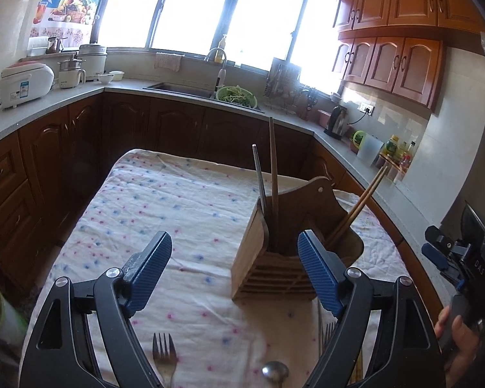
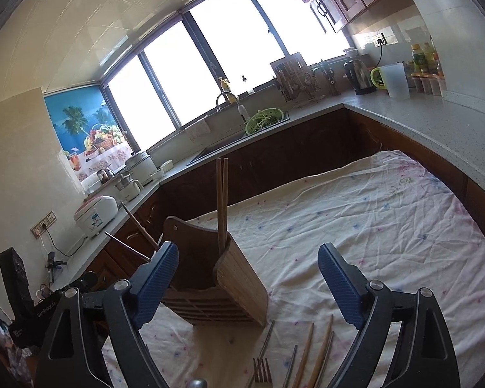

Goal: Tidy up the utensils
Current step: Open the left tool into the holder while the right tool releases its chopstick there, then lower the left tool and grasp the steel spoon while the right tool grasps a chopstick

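Note:
A wooden utensil holder (image 1: 284,258) (image 2: 216,278) stands on the flowered tablecloth (image 1: 165,194) (image 2: 371,226). One metal chopstick (image 1: 260,177) and a wooden one (image 1: 273,161) stick up from one compartment, and a wooden pair (image 1: 362,203) (image 2: 222,200) leans in another. My left gripper (image 1: 234,239) is open just before the holder, with nothing between its fingers. My right gripper (image 2: 247,249) (image 1: 435,245) is open too, with the holder's corner ahead of its left finger. A fork (image 1: 163,355), a spoon (image 1: 274,373) and loose chopsticks (image 2: 307,355) lie on the cloth beneath the grippers.
An L-shaped counter (image 1: 42,103) wraps the table, carrying a rice cooker (image 1: 24,84), a sink (image 1: 181,89) with a green colander (image 1: 237,97), a dish rack (image 2: 294,77) and a kettle (image 1: 338,123). A hand (image 1: 459,333) holds the right gripper. A second fork (image 2: 263,371) lies near the chopsticks.

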The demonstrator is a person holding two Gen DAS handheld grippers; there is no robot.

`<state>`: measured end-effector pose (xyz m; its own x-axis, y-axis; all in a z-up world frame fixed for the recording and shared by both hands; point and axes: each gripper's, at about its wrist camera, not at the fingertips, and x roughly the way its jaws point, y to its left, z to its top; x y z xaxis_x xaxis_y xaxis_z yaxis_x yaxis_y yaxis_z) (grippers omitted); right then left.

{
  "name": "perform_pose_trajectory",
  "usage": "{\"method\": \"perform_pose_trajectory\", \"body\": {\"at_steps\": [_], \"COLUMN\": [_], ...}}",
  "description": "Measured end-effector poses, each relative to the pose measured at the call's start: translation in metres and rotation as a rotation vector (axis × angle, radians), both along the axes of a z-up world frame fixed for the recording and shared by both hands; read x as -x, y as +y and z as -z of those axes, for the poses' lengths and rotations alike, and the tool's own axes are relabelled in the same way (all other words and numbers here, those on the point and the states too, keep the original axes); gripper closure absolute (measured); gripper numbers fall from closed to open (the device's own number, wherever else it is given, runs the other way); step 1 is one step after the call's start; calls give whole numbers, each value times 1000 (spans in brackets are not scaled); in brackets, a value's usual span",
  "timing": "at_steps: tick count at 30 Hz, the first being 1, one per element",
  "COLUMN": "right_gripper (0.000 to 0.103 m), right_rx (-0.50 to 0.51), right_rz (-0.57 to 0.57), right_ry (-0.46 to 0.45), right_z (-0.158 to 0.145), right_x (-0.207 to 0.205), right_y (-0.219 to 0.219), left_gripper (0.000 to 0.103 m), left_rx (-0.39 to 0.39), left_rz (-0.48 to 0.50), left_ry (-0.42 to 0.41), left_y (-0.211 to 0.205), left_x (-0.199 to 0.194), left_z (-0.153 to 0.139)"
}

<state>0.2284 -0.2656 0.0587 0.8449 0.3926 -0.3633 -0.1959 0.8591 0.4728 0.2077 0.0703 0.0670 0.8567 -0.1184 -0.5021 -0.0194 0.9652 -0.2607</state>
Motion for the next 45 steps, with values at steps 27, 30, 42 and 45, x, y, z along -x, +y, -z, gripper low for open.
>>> {"method": "perform_pose_trajectory", "body": {"at_steps": [27,30,42,45], "right_gripper": [13,14,52,57], "right_rx": [66,82,132,135], "right_rz": [56,50,29,19], "right_ry": [161,182,249,261], "right_z": [77,82,97,99], "right_x": [97,96,71,65], "right_y": [-26,-23,-14,-13], "left_gripper": [19,19,36,45], "left_rx": [4,2,-8,-9], "left_rz": [91,108,180,197], "left_ry": [204,213,303,334], "left_y": [-37,-43,-60,-64], "left_x": [86,86,72,65], "left_z": [80,83,107,114]}}
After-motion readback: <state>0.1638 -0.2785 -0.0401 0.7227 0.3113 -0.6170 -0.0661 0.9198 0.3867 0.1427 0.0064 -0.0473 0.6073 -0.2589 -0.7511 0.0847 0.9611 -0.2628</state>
